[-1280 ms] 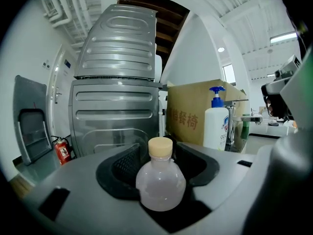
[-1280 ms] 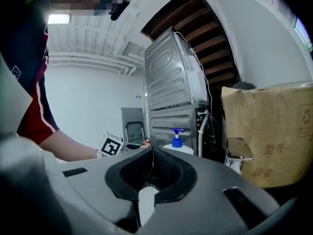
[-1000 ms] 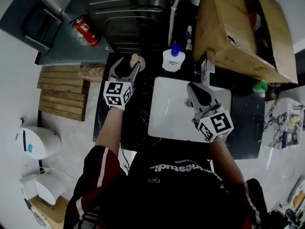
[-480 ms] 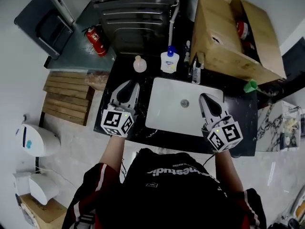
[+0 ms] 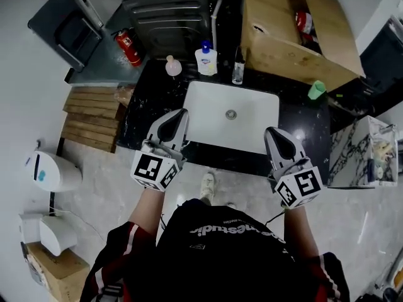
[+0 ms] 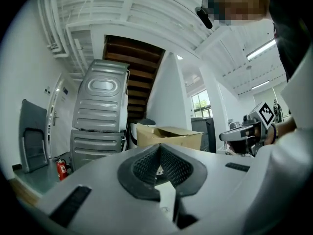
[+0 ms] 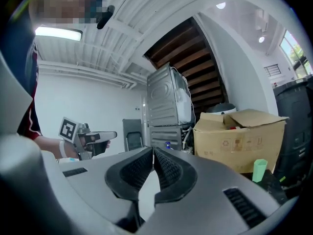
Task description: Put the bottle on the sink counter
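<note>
The small pinkish bottle (image 5: 172,66) stands upright on the black sink counter (image 5: 146,102), at the back left of the white sink (image 5: 252,128). My left gripper (image 5: 181,114) is drawn back over the counter's front edge, well short of the bottle. Its jaws are shut with nothing between them (image 6: 159,148). My right gripper (image 5: 271,133) hovers at the sink's front right corner, also shut and empty (image 7: 153,153). Each gripper view shows the other gripper (image 6: 247,131) (image 7: 85,137) off to the side.
A white soap bottle with a blue cap (image 5: 205,59) and a slim clear bottle (image 5: 238,65) stand behind the sink. A big cardboard box (image 5: 286,36) and a green cup (image 5: 316,90) are at the back right. A fire extinguisher (image 5: 128,47) and wooden pallet (image 5: 93,119) lie left.
My left gripper, open around the bottle a second ago, has come away from it, pulled back toward me and shut. The right gripper also drew back. The bottle stays on the counter.
</note>
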Demonstrator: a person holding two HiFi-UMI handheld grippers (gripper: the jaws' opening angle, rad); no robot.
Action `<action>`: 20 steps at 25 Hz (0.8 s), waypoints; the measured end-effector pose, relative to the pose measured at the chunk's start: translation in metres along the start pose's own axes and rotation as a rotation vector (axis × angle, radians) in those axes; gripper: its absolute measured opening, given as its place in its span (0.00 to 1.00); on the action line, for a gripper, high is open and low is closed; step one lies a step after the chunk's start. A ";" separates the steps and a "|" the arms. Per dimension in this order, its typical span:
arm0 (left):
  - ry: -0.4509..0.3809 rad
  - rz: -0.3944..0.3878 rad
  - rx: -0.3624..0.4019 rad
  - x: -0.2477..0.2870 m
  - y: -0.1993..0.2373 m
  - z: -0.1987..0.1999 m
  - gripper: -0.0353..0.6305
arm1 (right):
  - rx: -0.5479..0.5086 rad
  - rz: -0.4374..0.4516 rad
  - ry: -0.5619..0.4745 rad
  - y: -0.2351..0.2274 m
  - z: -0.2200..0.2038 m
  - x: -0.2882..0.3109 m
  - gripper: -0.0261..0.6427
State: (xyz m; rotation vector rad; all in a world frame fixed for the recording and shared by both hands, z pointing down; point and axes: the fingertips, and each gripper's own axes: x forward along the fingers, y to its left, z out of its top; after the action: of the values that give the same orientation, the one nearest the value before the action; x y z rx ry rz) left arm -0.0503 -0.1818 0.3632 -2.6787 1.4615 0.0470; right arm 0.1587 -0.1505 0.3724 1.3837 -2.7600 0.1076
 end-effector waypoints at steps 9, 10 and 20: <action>0.028 -0.087 0.024 -0.014 -0.085 0.019 0.08 | -0.016 -0.074 -0.015 0.004 0.012 -0.070 0.10; 0.025 -0.096 0.016 -0.014 -0.088 0.020 0.08 | -0.014 -0.087 -0.017 0.005 0.014 -0.074 0.10; 0.006 -0.170 0.011 -0.038 -0.076 0.032 0.08 | -0.057 -0.129 -0.087 0.047 0.046 -0.075 0.10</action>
State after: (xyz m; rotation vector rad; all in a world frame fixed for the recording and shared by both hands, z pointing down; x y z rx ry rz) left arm -0.0063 -0.1061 0.3393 -2.7849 1.2266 0.0189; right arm 0.1646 -0.0667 0.3190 1.5824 -2.7079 -0.0374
